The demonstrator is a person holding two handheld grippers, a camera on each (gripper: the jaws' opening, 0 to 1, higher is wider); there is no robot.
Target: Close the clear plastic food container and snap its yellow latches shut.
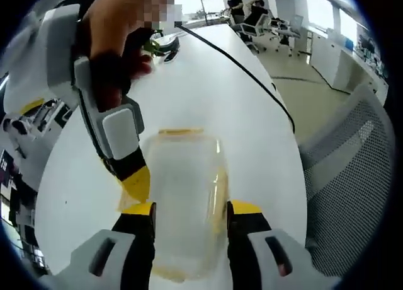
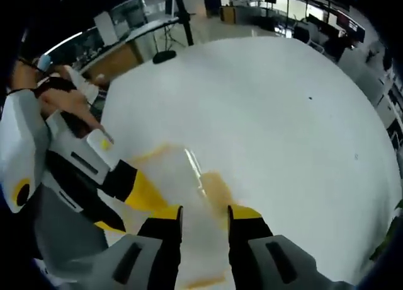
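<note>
Now: both grippers' jaws clamp clear container [image 1: 186,202] on white table [image 1: 208,88] | black cable [image 1: 245,69], mesh chair [image 1: 352,176] nearby

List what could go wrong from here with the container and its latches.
1. The left gripper straddles the clear container on a smooth white table; pressing a latch could make it slide or twist out.
2. The right gripper crowds the same side near the yellow latch; the two grippers might collide.
3. The container's clear walls blur its edges, so a press may miss.
</note>
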